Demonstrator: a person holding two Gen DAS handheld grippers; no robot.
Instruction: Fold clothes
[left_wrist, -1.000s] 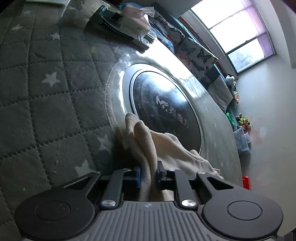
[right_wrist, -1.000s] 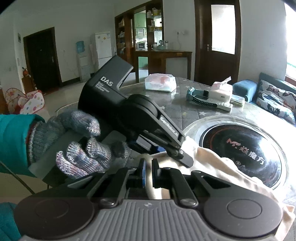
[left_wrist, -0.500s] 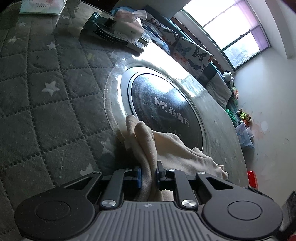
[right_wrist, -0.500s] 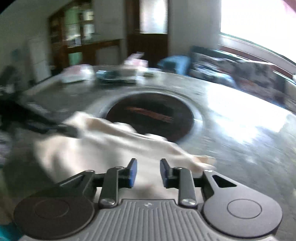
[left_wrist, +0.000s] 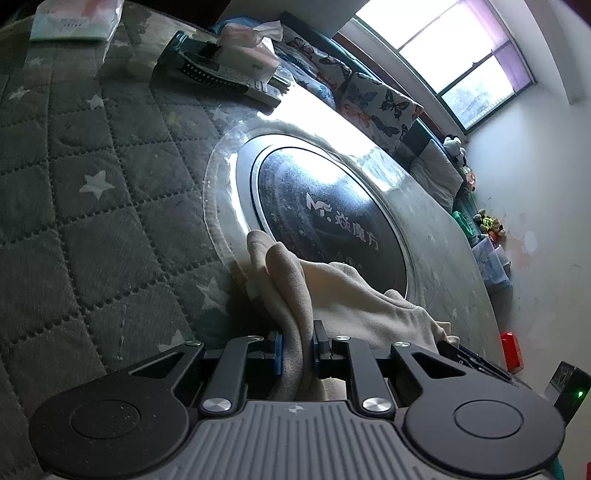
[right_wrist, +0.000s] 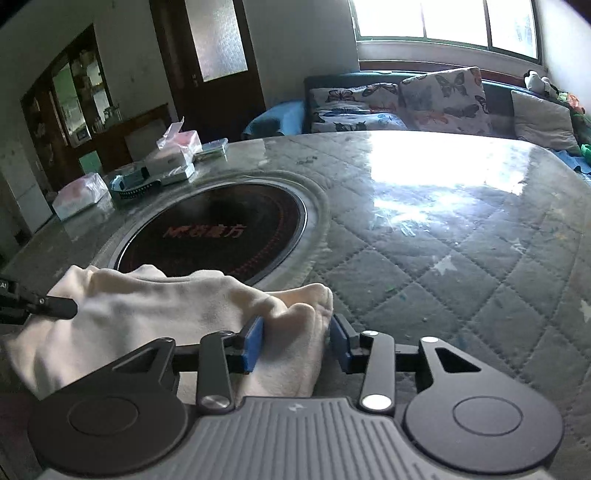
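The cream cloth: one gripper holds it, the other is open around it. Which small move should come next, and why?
Probably close the right gripper: its jaws stand open with a bunched edge of the cream cloth between them, while the left gripper is shut on another edge. With both edges held, the fold can proceed.

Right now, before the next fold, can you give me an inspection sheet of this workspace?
Surface: round quilted table cover with stars; black induction cooktop set in the middle.
Job's things: cream garment, bunched beside and partly over the cooktop.
Clutter: tissue packs, dark tray, small boxes at the far edge.
Grippers: left gripper jaws shut on the garment; right gripper jaws open around a garment edge.
Cables: nothing seen.
Surroundings: sofa with butterfly cushions, window, doors.
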